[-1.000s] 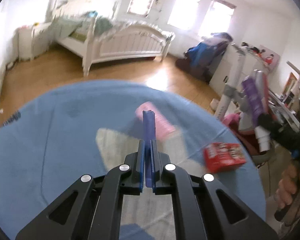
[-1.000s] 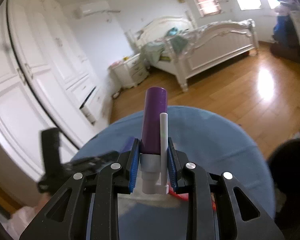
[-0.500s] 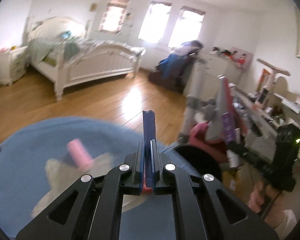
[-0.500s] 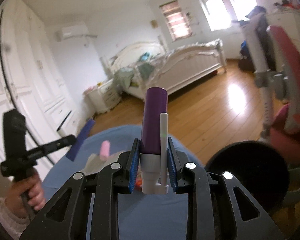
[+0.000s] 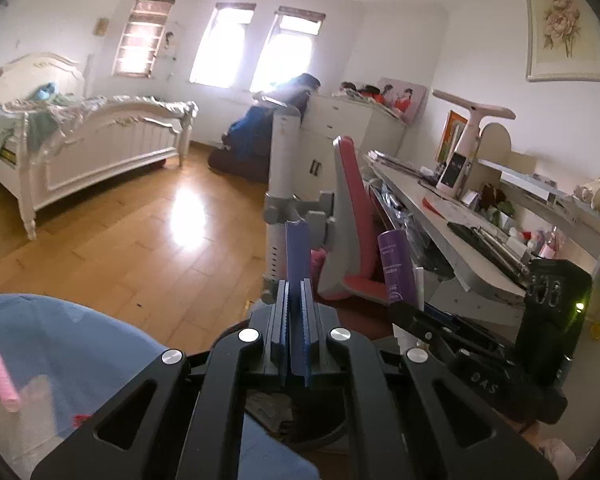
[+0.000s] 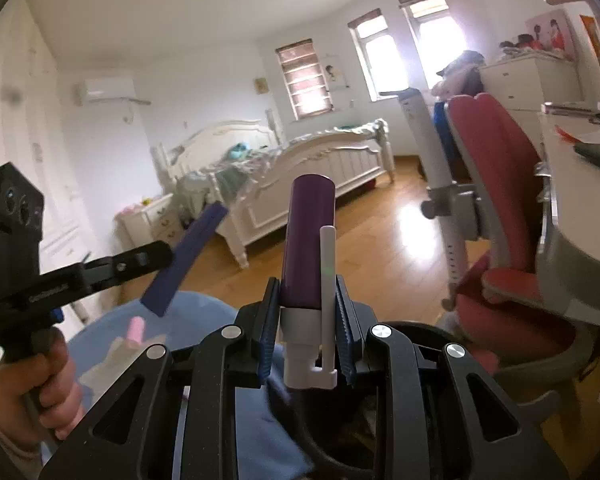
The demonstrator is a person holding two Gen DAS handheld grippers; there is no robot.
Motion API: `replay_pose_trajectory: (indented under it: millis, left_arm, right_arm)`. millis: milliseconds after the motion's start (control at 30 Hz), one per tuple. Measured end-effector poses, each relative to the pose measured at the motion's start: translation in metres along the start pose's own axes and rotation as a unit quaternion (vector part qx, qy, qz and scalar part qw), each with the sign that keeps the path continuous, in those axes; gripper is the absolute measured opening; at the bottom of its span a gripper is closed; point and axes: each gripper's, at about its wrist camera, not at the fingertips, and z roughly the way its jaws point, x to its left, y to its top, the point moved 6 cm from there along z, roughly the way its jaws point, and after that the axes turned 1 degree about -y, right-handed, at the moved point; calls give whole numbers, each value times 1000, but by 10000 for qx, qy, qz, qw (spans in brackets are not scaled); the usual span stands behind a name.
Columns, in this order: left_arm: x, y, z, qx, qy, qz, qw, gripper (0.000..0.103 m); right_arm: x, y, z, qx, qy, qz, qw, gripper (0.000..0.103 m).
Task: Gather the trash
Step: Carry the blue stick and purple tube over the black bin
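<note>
My left claw (image 5: 296,300) is clamped on a flat dark-blue strip (image 5: 298,252), which stands up between the jaws and pokes out past their tips. In the right wrist view the same strip (image 6: 186,258) tilts up and to the right from that claw (image 6: 156,260), with my left hand (image 6: 40,384) wrapped round the handle below.

My right claw (image 6: 306,312) is clamped on a purple spray bottle (image 6: 306,244) with a white pump and a thin white tube (image 6: 326,276) running alongside it; the bottle's white end sits back toward the camera and its purple end points forward. From the left view that bottle (image 5: 396,270) is just right of my left claw, with the right claw (image 5: 410,312) gripping its lower part.

Under both claws I see the dark rim of a round bin (image 6: 432,332), with something crumpled inside it (image 5: 268,406). To the left lies the blue-covered bench (image 5: 80,344), carrying a small pink roll (image 5: 2,380) on a pale sheet and a scrap of red (image 5: 82,420). A red chair (image 6: 500,200) stands to the right of the bin, beside a cluttered white desk (image 5: 440,220), and a white bed (image 5: 100,152) is across the wooden floor (image 5: 140,248).
</note>
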Motion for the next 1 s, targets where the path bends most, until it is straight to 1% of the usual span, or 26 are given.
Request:
replay_pose_trajectory:
  millis: [100, 300, 600, 1000]
  left_arm:
    - [-1, -7, 22, 184, -37, -78, 9998, 6]
    - [8, -18, 46, 429, 5, -183, 9989, 6]
    - [9, -25, 66, 639, 0, -126, 9979, 6]
    - [7, -26, 84, 794, -37, -108, 9968, 6]
  right_arm:
    - [-8, -6, 8, 72, -146, -74, 9998, 26]
    - [-23, -16, 26, 225, -339, -102, 9991, 26]
    - [-38, -20, 42, 312, -513, -169, 9981, 26]
    - [-37, -23, 51, 333, -749, -413, 9958, 27]
